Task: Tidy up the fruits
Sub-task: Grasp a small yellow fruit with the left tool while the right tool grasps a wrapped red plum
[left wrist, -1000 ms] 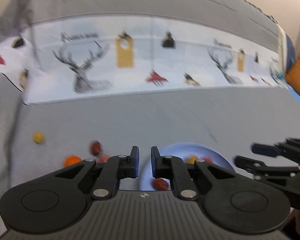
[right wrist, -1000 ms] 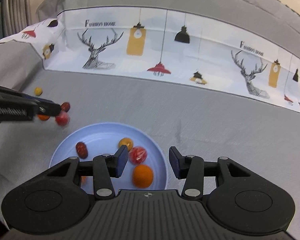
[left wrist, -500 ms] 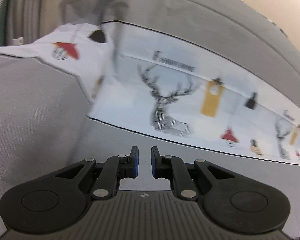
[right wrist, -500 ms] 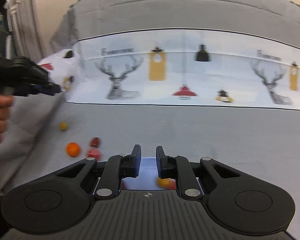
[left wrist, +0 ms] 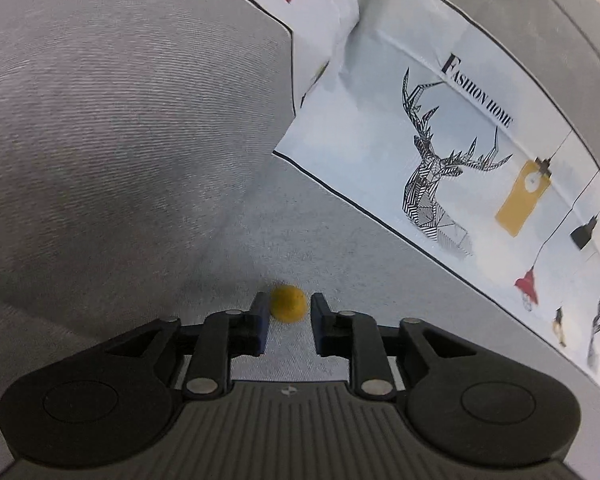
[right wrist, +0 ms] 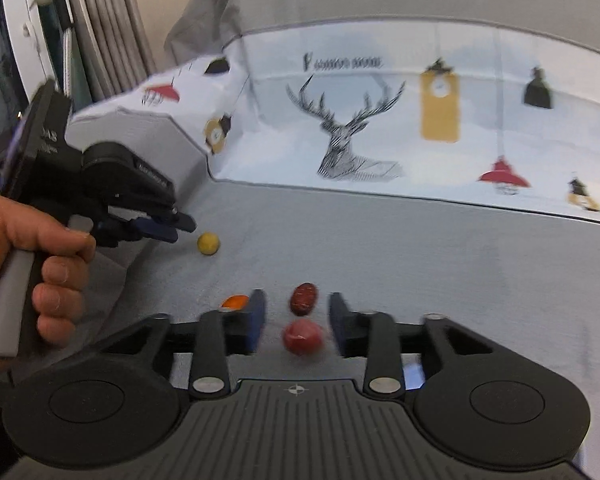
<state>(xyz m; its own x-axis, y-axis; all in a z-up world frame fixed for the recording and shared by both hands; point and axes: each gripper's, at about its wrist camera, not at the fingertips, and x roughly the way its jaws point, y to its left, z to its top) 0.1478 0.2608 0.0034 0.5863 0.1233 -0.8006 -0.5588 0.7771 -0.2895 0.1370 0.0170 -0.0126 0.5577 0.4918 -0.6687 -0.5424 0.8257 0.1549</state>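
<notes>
Yellow fruit [left wrist: 287, 303] between parted left tongs [left wrist: 286, 312] on sofa seat [left wrist: 340, 240]

Yellow fruit [left wrist: 287, 303], red fruits [right wrist: 303, 336], possibly dates

A small yellow fruit [left wrist: 287, 303] lies on plain grey fabric [left wrist: 120, 120]. The white cloth [left wrist: 440, 152] carries black deer, yellow tags and red lamps. Nearby fruits are orange [right wrist: 235, 302], dark red [right wrist: 304, 299] and lighter red [right wrist: 302, 336].
</notes>
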